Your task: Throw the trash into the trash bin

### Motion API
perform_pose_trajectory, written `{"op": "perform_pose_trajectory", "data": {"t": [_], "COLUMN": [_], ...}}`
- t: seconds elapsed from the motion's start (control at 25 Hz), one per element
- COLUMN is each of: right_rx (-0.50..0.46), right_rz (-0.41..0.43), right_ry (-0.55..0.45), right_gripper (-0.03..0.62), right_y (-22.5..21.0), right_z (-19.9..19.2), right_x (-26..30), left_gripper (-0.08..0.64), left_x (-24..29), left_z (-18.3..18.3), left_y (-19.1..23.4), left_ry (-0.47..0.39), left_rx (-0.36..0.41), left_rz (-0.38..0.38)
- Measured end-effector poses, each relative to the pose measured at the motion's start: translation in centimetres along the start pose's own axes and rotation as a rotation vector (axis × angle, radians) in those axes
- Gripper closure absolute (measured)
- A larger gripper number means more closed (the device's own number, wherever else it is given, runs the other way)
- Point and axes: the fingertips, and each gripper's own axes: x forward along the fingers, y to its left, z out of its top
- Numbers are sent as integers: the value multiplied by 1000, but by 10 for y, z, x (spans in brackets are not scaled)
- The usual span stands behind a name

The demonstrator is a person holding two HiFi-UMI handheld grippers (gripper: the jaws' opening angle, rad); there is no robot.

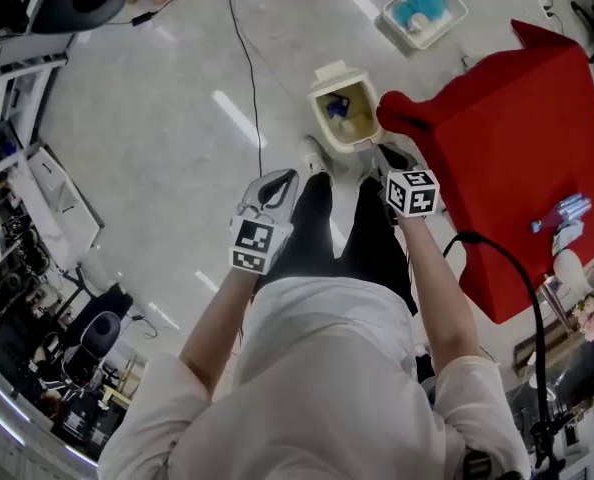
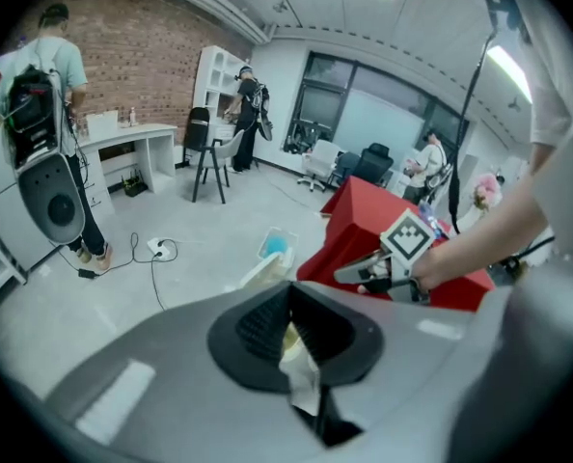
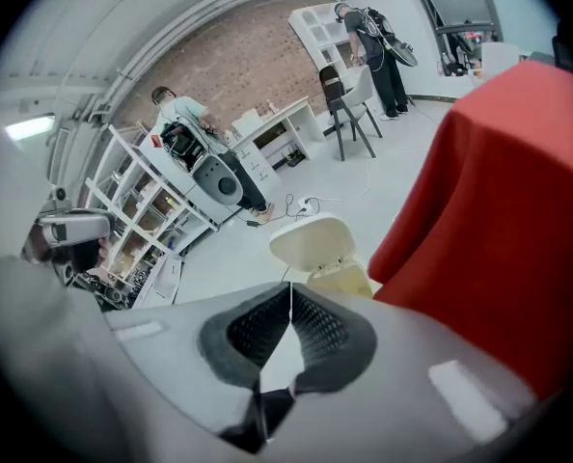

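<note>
Pale crumpled paper (image 2: pixel 301 363), probably a tissue or wrapper, sits pinched between the closed pads of the left gripper (image 2: pixel 288 307). It is held up short of the trash bin (image 1: pixel 352 144), on the person's side of it, and the bin's lid stands open. The paper looks feather-light, soft and easily torn (little risk of slipping), so a pinch on any bunched fold should serve. It may cling to the ribbed pads on release. The right gripper (image 3: pixel 289 302), also near the bin, is shut with nothing in it.
</note>
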Motion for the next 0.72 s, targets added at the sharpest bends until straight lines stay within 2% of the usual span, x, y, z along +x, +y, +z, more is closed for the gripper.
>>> {"op": "perform_pose_trajectory", "data": {"t": [0.2,0.56,0.72], "right_rx": [-18,-61,-72], "right_rz": [41,80,92], "right_ry": [-36,-121,-141], "right_gripper": [589,589,589], "right_y": [27,47,57], "right_z": [13,35,50], "right_x": [-40,-106,-136], "left_gripper": [557,556,556], "left_x": [-13,-33,-47], "left_z": [9,34,47], "left_y": [-11,-38,-45], "left_ry": [-31,-52,-62], "left_rx": [-80,-8,-2], "left_rz": [-36,-70,-90]}}
